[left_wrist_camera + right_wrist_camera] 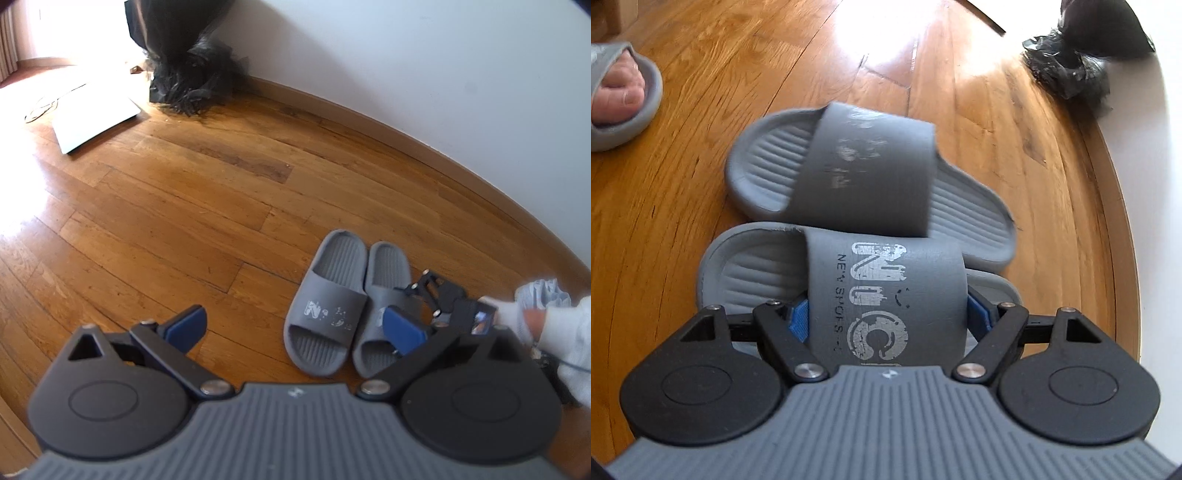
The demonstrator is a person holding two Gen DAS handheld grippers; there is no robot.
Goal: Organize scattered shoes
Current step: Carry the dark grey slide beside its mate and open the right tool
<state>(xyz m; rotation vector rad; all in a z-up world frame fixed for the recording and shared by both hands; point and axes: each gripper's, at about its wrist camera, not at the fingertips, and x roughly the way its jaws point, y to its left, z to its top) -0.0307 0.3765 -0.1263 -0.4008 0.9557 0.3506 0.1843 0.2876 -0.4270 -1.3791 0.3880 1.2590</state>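
Note:
Two grey slide slippers lie side by side and touching on the wooden floor, close to the wall. In the right wrist view my right gripper straddles the strap of the near slipper, its blue pads against both strap edges. The other slipper lies just beyond it. In the left wrist view my left gripper hangs open and empty above the floor, in front of the left slipper. The right gripper sits on the right slipper, held by a gloved hand.
A black plastic bag slumps against the white wall at the back. A white board and a cable lie on the floor at far left. A person's foot in another grey slipper stands to the left.

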